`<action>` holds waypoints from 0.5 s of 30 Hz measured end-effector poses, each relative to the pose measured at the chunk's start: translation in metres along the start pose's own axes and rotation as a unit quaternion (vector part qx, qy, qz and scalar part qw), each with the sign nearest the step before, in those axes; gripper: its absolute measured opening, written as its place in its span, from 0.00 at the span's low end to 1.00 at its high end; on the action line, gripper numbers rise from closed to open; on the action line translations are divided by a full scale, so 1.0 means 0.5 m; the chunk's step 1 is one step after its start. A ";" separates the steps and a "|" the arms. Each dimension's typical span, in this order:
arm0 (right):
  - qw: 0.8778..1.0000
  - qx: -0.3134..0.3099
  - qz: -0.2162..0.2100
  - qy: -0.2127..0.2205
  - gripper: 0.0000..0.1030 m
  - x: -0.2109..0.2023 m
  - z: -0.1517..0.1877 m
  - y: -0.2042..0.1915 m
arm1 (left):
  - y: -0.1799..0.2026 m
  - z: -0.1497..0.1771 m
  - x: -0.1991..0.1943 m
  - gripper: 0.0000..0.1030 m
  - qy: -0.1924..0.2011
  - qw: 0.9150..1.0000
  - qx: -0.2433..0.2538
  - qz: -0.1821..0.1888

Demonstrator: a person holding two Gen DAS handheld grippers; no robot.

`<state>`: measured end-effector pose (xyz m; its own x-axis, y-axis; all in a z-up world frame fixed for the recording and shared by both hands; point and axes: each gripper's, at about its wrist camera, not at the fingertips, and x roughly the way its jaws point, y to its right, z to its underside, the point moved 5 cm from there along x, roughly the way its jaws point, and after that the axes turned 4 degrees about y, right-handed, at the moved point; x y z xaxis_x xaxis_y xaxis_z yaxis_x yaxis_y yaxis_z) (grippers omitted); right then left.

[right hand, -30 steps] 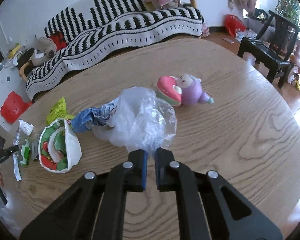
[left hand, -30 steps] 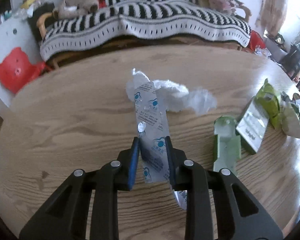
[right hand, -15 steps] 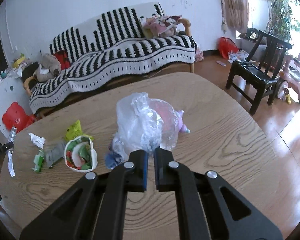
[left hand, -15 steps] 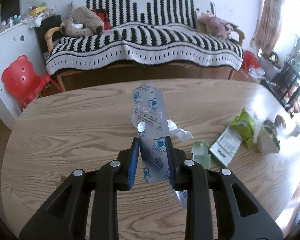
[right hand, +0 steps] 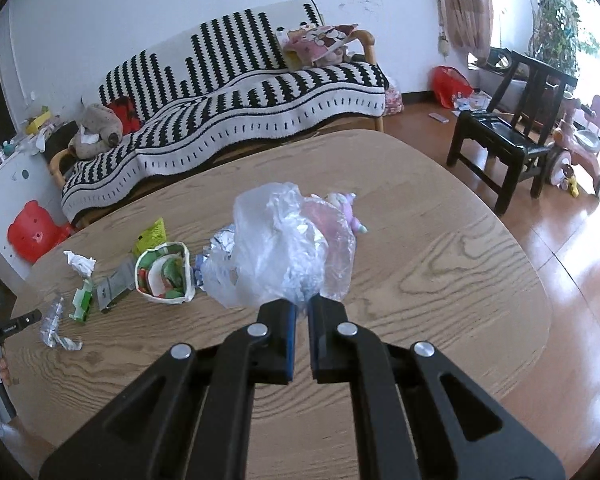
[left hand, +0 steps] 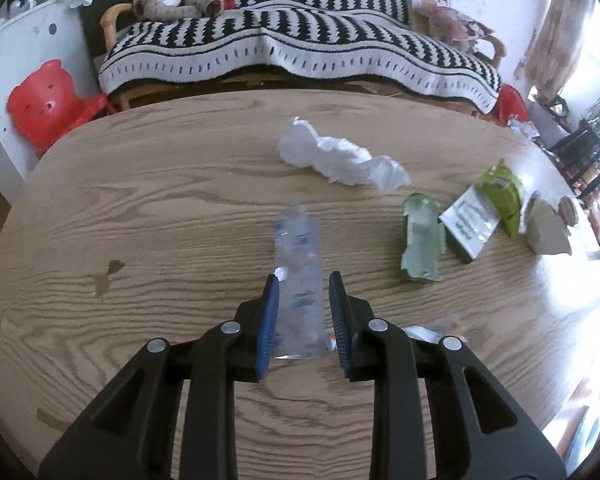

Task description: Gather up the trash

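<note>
Black-and-white striped sofa throw (right hand: 236,92), red bear chair (left hand: 48,100), green wrapper (left hand: 422,240), blue-padded jaws

Bare tabletop (left hand: 140,208) lies open on the left; crumpled tissue (left hand: 340,156) and green cartons (left hand: 422,240) crowd the right.

Living room: striped sofa (right hand: 236,92), toys

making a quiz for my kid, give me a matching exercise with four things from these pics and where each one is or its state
Things:
1. clear plastic bag
2. blister pack
3. crumpled tissue
4. plush toy

Places or states:
a. lying on the striped sofa
b. pinched by the right gripper
c. loose on the table, beyond the left gripper
d. between the left gripper's fingers

Pairs: 1-b, 2-d, 3-c, 4-a
</note>
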<state>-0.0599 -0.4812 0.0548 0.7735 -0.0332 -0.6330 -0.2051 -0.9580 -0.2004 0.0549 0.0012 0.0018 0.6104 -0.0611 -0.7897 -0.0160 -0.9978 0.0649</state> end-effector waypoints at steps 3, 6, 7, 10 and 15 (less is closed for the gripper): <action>1.000 0.014 -0.002 -0.002 0.06 0.002 0.002 0.009 | -0.018 0.002 0.001 0.54 0.007 0.999 -0.007 -0.035; 1.000 0.027 -0.005 -0.003 0.14 0.008 -0.003 0.013 | -0.032 -0.005 -0.011 0.84 0.032 0.997 -0.007 -0.064; 1.000 0.029 -0.005 -0.002 0.32 0.010 -0.005 0.012 | -0.032 -0.005 -0.009 0.84 0.028 0.998 0.000 -0.062; 0.999 0.027 -0.018 0.010 0.61 0.012 -0.015 -0.001 | -0.032 -0.006 0.001 0.86 0.017 0.998 0.007 -0.062; 1.000 0.010 -0.006 -0.005 0.60 0.042 -0.018 -0.020 | -0.034 -0.005 0.025 0.88 0.005 0.998 0.010 -0.061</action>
<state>-0.0362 -0.4746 0.0501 0.7706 -0.0184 -0.6371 -0.2078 -0.9522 -0.2240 0.0647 0.0177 -0.0077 0.6166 0.0614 -0.7849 0.0431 -0.9981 -0.0443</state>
